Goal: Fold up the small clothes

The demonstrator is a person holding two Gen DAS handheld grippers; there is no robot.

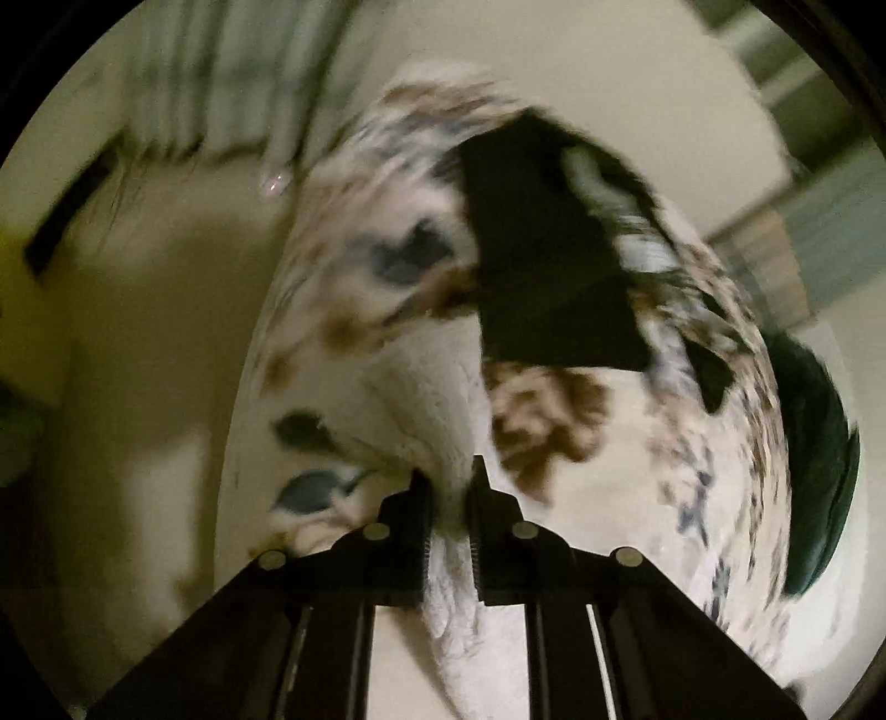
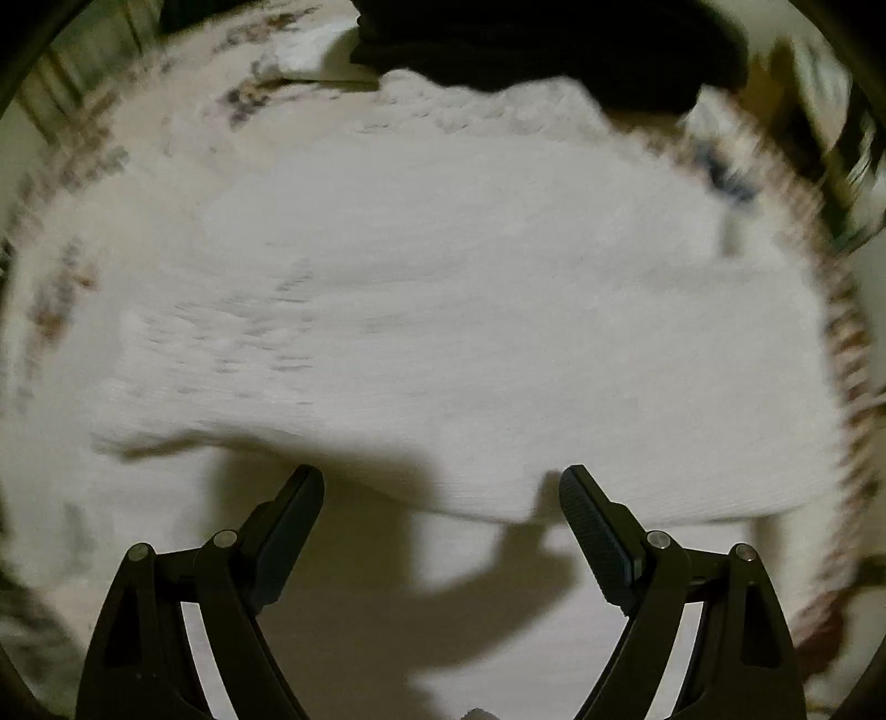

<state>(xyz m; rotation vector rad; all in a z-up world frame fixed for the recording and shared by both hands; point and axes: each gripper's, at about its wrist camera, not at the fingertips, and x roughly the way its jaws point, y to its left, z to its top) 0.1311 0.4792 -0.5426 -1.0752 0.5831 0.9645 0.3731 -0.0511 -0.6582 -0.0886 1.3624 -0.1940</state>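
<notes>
A white knitted garment (image 1: 437, 399) runs up from a flower-patterned tablecloth (image 1: 554, 437) into my left gripper (image 1: 449, 477), which is shut on a fold of it. In the right wrist view the same white garment (image 2: 443, 304) lies spread flat and fills most of the frame. My right gripper (image 2: 442, 481) hangs open just above its near edge, pointing steeply down, with nothing between its fingers. Both views are blurred.
A folded black garment (image 1: 542, 266) lies further back on the tablecloth, and dark clothes (image 2: 554, 50) lie beyond the white garment. A dark green rounded object (image 1: 814, 471) sits past the table's right edge. Pale floor (image 1: 138, 332) lies to the left.
</notes>
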